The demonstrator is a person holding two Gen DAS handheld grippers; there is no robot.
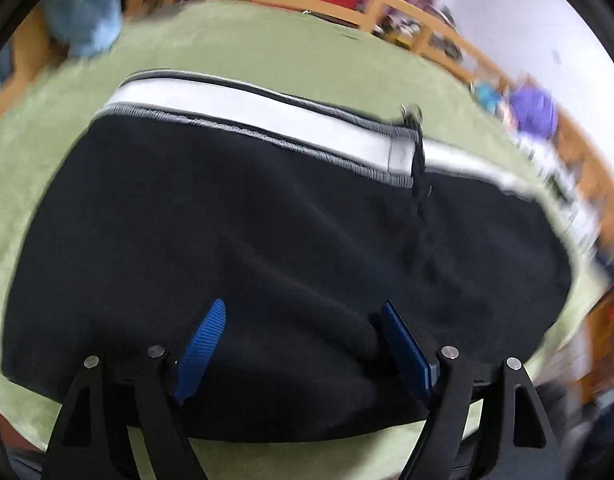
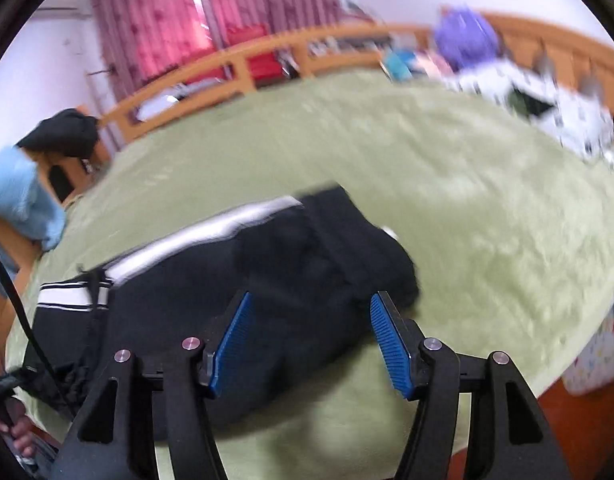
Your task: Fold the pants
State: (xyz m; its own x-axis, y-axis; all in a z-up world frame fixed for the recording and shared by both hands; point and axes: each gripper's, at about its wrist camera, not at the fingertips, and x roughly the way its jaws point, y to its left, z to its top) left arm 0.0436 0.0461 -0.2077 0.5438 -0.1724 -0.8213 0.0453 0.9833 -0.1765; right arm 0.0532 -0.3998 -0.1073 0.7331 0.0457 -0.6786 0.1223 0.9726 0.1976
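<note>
A bedroom lay behind it all — pink curtains (image 2: 155,20), a wooden bed rail (image 2: 267,56) and a green blanket (image 2: 467,200) spread over the bed. The left tool (image 1: 303,312) hung with its blue pads (image 1: 205,344) spread apart over the black pants (image 1: 267,240), nothing pinched between them; a soft ridge of the dark cloth sat in the gap, and the pads did not press on it. The right tool (image 2: 309,310) also stood open, its ribbed blue pads well apart above the end of the pants (image 2: 307,272), holding nothing. The pants lay folded into a wide black bundle on the blanket, a white and grey stripe (image 1: 247,116) running along the far edge and a dark drawstring (image 1: 417,160) crossing it. In the right wrist view the bundle's near edge reached under the tool, with bare blanket to its right. Farther out — a light blue cloth (image 2: 19,196) at the bed's left edge, a purple bag (image 2: 463,40) and scattered clutter by the rail, all blurred
</note>
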